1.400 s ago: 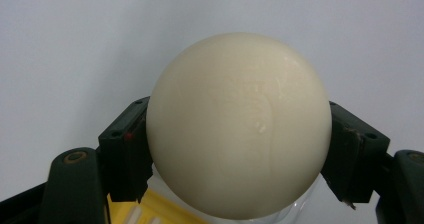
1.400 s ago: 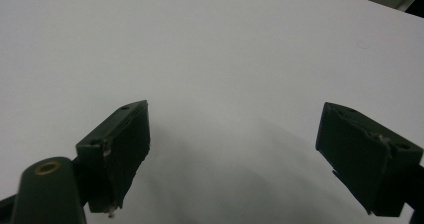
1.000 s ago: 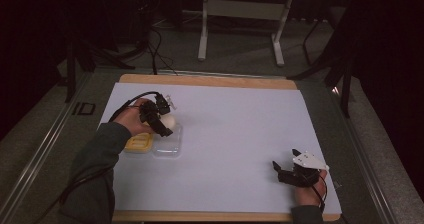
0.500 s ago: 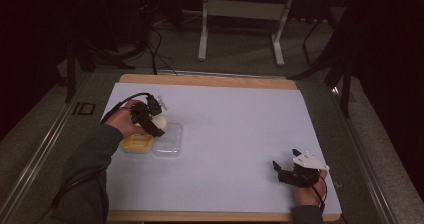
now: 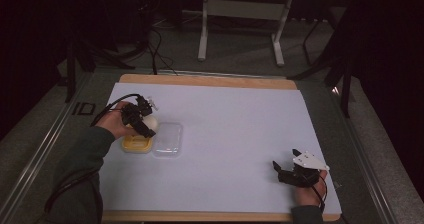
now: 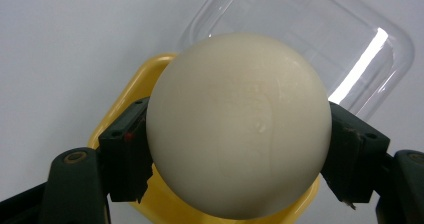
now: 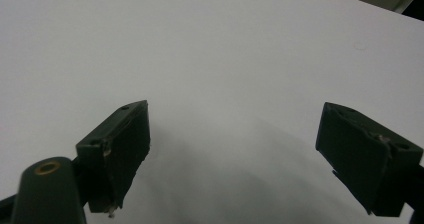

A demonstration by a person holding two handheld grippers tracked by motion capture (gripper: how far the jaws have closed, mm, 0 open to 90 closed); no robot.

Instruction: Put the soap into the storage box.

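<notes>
Carried back toward the desk's left edge over the past second, the left gripper (image 5: 142, 122) now hangs above a yellow container (image 5: 136, 144), its jaws clamped on either side of a cream-white ball (image 5: 150, 123). A forearm in a dark green sleeve (image 5: 82, 161) reaches up from the desk's near-left corner, the hand (image 5: 116, 124) wrapped around the tool and a black cable (image 5: 112, 105) looping off behind it toward the left edge.

Seen along the left gripper's own jaws, the ball (image 6: 239, 124) sits squarely between the two black pads (image 6: 125, 156), which press its flanks. Directly beneath it lies the yellow container (image 6: 137, 86), its rim showing on either side of the ball; whether anything rests inside cannot be told, since the ball hides its middle. A clear plastic lid (image 6: 345, 39) lies flat on the white desk surface (image 6: 75, 44), touching the container's far side in that view; from above, the lid (image 5: 168, 140) lies just beside the container, on the side toward the desk's middle, and looks empty.

Well apart, near the desk's near-right corner, the right hand (image 5: 306, 190) holds the right gripper (image 5: 285, 171) low over the white desk (image 5: 240, 134), unmoved, a grey three-cornered plate (image 5: 310, 160) on top. Its jaws stand wide apart, gripping nothing, with bare desk surface (image 7: 225, 59) between them.
</notes>
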